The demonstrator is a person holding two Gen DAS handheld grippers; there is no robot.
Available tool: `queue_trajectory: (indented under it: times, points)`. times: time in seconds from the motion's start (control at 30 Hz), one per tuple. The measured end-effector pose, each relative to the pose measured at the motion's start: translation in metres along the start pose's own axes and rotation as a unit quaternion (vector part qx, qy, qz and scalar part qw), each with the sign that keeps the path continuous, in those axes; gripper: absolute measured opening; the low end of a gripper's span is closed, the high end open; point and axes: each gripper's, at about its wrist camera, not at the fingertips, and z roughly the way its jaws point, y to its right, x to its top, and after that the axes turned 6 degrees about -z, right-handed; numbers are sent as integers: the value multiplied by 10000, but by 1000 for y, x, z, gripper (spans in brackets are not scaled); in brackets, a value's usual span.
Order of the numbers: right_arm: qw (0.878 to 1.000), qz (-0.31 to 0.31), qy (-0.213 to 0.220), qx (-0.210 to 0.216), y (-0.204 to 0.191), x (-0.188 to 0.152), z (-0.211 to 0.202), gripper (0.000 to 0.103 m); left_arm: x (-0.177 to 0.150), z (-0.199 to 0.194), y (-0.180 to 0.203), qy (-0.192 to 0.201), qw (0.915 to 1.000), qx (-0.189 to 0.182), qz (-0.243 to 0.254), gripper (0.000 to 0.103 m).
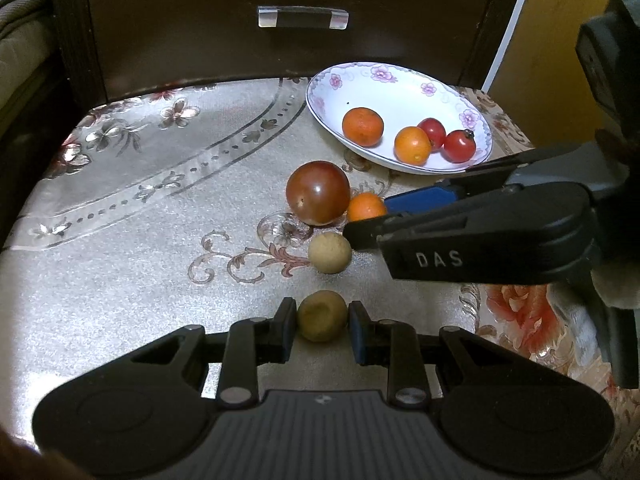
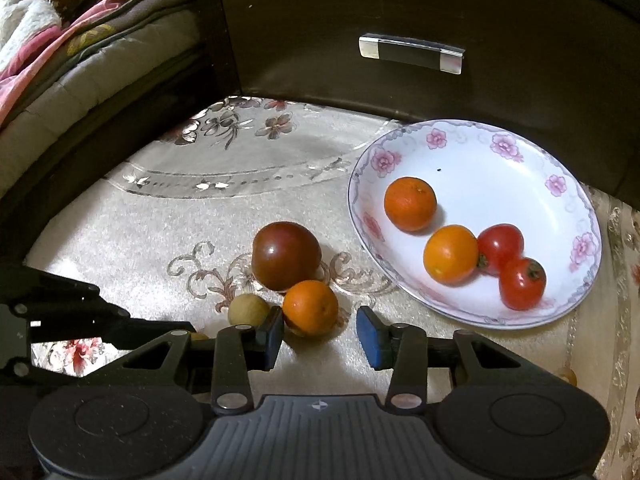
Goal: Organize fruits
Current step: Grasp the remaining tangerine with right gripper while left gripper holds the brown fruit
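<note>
My left gripper (image 1: 323, 322) is shut on a brownish longan (image 1: 322, 316) that rests on the tablecloth. Just beyond it lies a paler longan (image 1: 330, 252), then a large dark red tomato (image 1: 318, 192) with a small orange (image 1: 366, 206) beside it. My right gripper (image 2: 320, 326) straddles that small orange (image 2: 311, 308). Its left pad touches the fruit and a gap shows at the blue right pad, so it is open. A flowered white plate (image 2: 480, 168) at the right holds two oranges and two red cherry tomatoes.
A dark cabinet with a drawer handle (image 1: 303, 18) stands right behind the table. Bedding (image 2: 60, 40) lies beyond the table's left edge. The patterned tablecloth (image 1: 140, 208) is bare on the left. The plate (image 1: 384, 92) sits near the far right corner.
</note>
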Motion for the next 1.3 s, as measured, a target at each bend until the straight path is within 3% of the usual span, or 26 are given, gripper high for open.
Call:
queue_trajectory:
  times: [0.1,0.47,0.83,1.13,1.3]
  points:
    - [10000,-15,-32,-70,-1,2,1,24,-1,-1,-2,4,10000,-47,-16,36]
    - [9990,-107,-273,-331,-10,-14,-26,22,-2,-5,-1,-70,9999,-133,-26,36]
    - [9962,35,-586,-645,-8,-57,-64,22,-16,-8,27,-185,9981,-312,488,36]
    - [9976,102,-472,-497,-5,-65,-62,27,-20,-7,32,-111,9968,-298,740,37]
    - [9984,87,-400,-383,-1,-66,-63,27,-24,-8,39,-86,9946,-241,1009,44]
